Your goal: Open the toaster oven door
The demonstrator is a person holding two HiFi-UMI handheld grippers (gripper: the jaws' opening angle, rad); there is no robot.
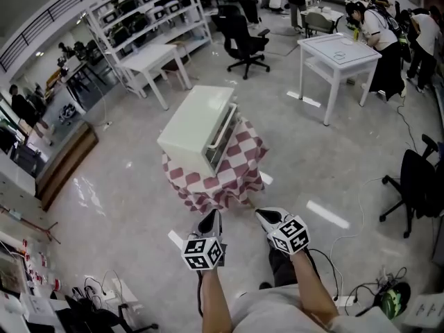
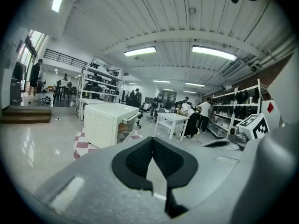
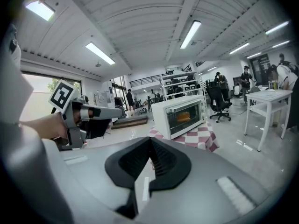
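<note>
Nothing has begun yet: the boxy white toaster oven (image 1: 200, 125) sits door-closed on the red-and-white checkered cloth surface (image 1: 232, 177). The left gripper (image 1: 212, 219) and right gripper (image 1: 266, 216) are well short of it, jaws together on nothing. The approach, grasp and pull all remain.

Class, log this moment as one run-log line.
toaster oven: door closed, on checkered cloth | left gripper: shut, empty | right gripper: shut, empty | contact: none
</note>
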